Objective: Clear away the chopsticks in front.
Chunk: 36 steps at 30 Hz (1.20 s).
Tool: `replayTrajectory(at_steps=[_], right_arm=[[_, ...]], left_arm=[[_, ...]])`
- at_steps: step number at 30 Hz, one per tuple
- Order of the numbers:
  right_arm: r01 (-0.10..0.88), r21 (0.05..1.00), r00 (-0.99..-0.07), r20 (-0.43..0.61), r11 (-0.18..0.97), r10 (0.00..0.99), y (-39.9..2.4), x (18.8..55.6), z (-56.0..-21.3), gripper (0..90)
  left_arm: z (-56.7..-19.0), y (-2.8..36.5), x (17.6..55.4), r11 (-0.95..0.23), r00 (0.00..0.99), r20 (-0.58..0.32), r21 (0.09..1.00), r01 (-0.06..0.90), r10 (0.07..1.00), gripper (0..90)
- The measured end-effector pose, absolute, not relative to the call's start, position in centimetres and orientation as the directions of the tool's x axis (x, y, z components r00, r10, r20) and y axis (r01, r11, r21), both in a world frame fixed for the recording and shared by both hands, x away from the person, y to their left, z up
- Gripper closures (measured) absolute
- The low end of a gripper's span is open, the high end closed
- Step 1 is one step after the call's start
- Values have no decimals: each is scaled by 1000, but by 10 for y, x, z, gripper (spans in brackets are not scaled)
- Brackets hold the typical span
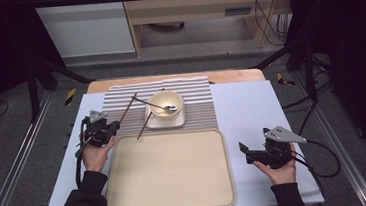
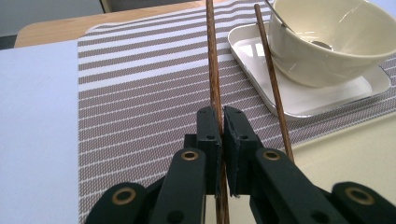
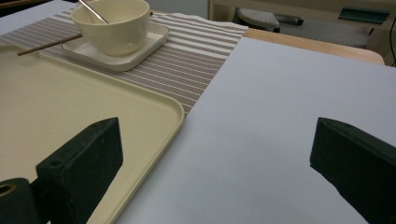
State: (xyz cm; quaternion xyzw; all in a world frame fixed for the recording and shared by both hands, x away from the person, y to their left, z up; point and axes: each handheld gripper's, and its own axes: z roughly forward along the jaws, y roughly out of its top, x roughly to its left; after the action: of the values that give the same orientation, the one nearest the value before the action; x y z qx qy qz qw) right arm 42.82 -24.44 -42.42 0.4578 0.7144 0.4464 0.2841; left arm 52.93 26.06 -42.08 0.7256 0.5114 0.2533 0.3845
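High view: my left gripper (image 1: 114, 125) clamps one chopstick (image 1: 128, 109) over the striped mat (image 1: 199, 106), at 10 o'clock from the tray (image 1: 172, 204). My right gripper (image 1: 244, 151) sits at 3 o'clock of the tray.

Left gripper view: jaws pinch the chopstick (image 2: 213, 65); second chopstick (image 2: 271, 74) leans on the plate (image 2: 373, 84) at 1 o'clock, by the bowl (image 2: 336, 42).

Right gripper view: jaws wide, holding nothing; bowl (image 3: 116, 28) at 11 o'clock.
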Motion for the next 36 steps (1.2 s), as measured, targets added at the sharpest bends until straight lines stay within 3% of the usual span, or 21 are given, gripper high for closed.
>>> replayTrajectory(at_steps=[25,36], right_arm=[[406,895,-427,6,186,904,-243,423,-425,28],[403,899,-423,19,169,906,-243,423,-424,28]], left_arm=[[-409,273,454,-130,300,-37,846,517,953,851],[-383,254,430,-79,293,-69,883,463,954,851]])
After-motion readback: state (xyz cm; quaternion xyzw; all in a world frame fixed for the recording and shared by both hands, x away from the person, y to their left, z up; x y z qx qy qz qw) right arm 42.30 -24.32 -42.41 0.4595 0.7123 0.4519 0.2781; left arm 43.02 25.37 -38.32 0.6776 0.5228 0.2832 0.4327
